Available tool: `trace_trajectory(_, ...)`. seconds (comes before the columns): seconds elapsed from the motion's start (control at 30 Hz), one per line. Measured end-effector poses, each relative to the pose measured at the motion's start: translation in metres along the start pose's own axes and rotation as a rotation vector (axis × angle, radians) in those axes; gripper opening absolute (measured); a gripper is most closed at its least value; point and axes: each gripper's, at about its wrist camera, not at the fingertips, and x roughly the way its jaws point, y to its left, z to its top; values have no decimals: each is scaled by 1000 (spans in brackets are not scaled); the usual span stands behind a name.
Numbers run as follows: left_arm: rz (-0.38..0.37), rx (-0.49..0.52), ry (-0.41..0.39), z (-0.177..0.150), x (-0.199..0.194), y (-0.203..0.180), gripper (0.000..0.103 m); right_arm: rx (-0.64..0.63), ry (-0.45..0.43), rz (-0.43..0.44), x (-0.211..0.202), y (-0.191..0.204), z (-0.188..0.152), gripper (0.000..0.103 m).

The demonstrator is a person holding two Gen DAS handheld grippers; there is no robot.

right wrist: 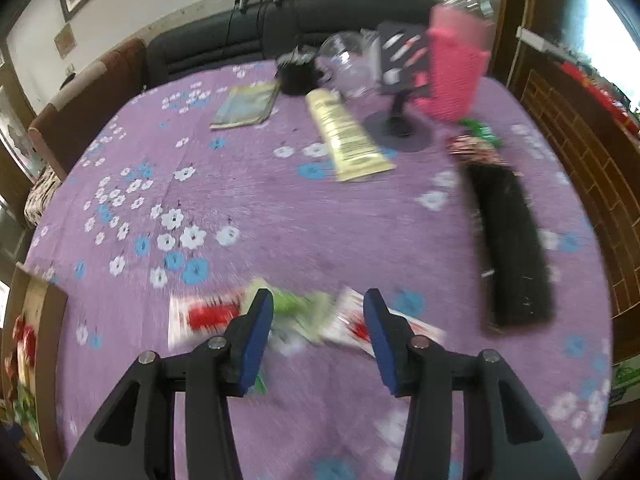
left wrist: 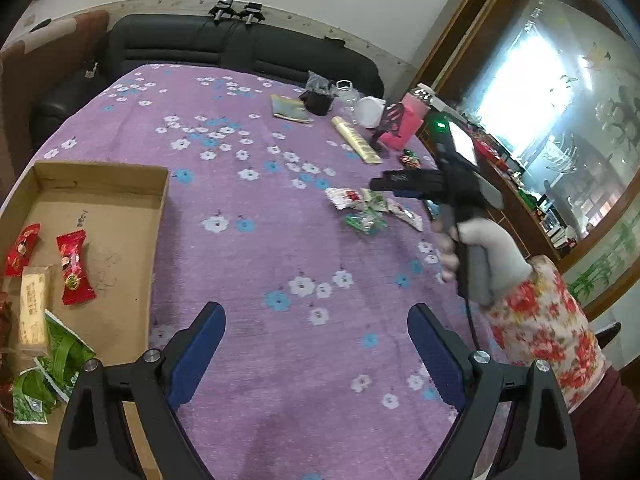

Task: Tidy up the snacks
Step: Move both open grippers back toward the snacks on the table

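Now, right gripper (right wrist: 318, 332): hanging part-open over the loose snack packets (right wrist: 304, 316), gripping nothing.
Packets' place: lying near the bench (right wrist: 280, 208) edge on the window side, directly ahead between its jaws.
Long axis: running crosswise to the gripper, judged.
Left gripper (left wrist: 316, 356): gaping wide, empty, sitting beside the cardboard box (left wrist: 120, 188).
Nearer hand: the right.

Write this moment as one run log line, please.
left claw: open, empty | right claw: open over loose snack packets | brown cardboard tray: some snacks inside
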Motion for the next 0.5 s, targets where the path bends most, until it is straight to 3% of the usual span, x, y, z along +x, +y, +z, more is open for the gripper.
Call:
trace_trajectory(0.17,-8,-30,1,0,2,12,94,43,30,-7,27,14,7,46)
trace_trajectory(0.27,-15,-38,-2,0,3,17,94,-26,58,63,25,32,-3,34)
trace_trajectory(0.33,-21,-44,-2,-1,4,20,94,-102,80,106,17,46,-14,32)
trace_trajectory(0.4,-27,-47,-1,-2,4,23,94,-165,116,214,3,56,-30,31)
trace_trajectory(0.47,-35,-52,1,-4,5,25,94,-197,131,388,-19,57,-42,31)
trace_trajectory(0.5,-37,-54,1,-5,5,25,94,-189,112,410,-28,52,-45,31)
